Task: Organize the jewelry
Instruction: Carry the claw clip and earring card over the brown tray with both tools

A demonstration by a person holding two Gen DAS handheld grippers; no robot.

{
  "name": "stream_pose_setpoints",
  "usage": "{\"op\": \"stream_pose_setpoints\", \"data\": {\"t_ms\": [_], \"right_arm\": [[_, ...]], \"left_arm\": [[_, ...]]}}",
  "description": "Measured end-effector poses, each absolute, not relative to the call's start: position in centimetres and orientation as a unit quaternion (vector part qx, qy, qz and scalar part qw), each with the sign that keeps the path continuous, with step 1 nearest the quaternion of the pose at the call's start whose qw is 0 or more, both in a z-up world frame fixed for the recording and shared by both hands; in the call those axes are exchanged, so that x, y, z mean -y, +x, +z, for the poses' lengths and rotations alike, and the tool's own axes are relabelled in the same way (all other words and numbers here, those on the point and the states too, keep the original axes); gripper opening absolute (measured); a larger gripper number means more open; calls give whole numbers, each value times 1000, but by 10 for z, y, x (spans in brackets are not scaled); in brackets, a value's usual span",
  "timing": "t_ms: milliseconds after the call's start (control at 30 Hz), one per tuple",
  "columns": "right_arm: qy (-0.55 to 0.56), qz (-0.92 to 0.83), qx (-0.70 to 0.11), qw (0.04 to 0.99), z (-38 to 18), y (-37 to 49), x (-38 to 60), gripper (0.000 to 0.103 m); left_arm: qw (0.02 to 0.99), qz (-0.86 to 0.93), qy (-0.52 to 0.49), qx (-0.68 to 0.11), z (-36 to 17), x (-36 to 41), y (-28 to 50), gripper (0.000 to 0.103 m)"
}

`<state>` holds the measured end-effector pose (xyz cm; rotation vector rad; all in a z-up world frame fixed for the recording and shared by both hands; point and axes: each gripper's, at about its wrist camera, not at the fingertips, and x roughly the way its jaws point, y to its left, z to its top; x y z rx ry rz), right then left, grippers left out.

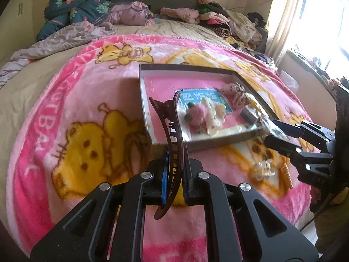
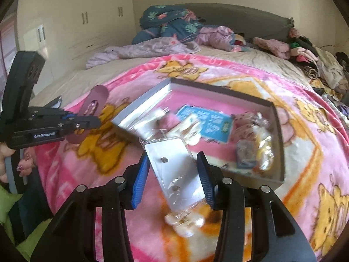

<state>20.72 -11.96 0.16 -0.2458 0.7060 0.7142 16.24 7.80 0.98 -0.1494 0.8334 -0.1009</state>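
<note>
A: Biggest first. Bed (image 1: 32,91) under a pink blanket (image 1: 87,91): soft, springy footing. Box (image 1: 185,67) at 12 o'clock in the left view. Stiff shallow walls, likely light, apt to slide on the fleece if nudged.

B: And the claw (image 1: 172,135)?

A: Clamped upright in the left hand-held gripper (image 1: 175,174), off the blanket, just short of the box's near wall. Hard brown plastic, curved, light and slick. Best gripped across the spine as now. Teeth look brittle, so no squeezing there.

B: Right side?

A: Right hand-held gripper (image 2: 172,159) at 3 o'clock in the left view, at the box's near corner. Jaws apart by about the card's width, card (image 2: 174,174) tilted between the pads. Pinched or merely resting there: cannot tell. Thin and bendy in a glossy, slippery sleeve. Better held by the long edges, clear of the two studs (image 2: 164,159).

B: Smaller bits?

A: Clear clip (image 1: 261,170) and coiled tie (image 1: 286,172) out on the blanket at 4 o'clock of the box. Tie soft and stretchy, clip hard and small.

B: Hard to read?

A: Plenty.
- Box contents smeared by blur: a blue sheet (image 1: 200,96), a pink pompom (image 1: 194,114), pale pieces, nothing sharper.
- Card's lower end blending into the clear clip behind it in the right view.
- Claw's tail hidden between the left pads.
- Window glare washing out 2 o'clock.
</note>
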Motion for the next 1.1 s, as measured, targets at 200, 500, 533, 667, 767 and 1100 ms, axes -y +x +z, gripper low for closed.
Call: {"op": "stream_pose_setpoints", "data": {"t_ms": [200, 500, 533, 667, 767, 1100], "right_arm": [[-106, 315, -329, 884, 11, 229, 134, 42], [-100, 282, -321, 898, 16, 255, 151, 42], [-100, 279, -321, 900, 16, 257, 153, 42], [-96, 268, -323, 903, 14, 268, 158, 42], [-91, 262, -326, 904, 13, 276, 161, 42], [-84, 248, -341, 903, 4, 304, 161, 42]], "left_arm": [[914, -52, -72, -395, 20, -75, 178, 5], [914, -61, -71, -396, 20, -62, 204, 5], [913, -61, -72, -396, 19, -61, 206, 5], [911, -62, -72, -401, 14, -57, 218, 5], [910, -61, -69, -405, 10, -54, 226, 5], [903, -52, -66, -421, -7, -53, 245, 5]]}}
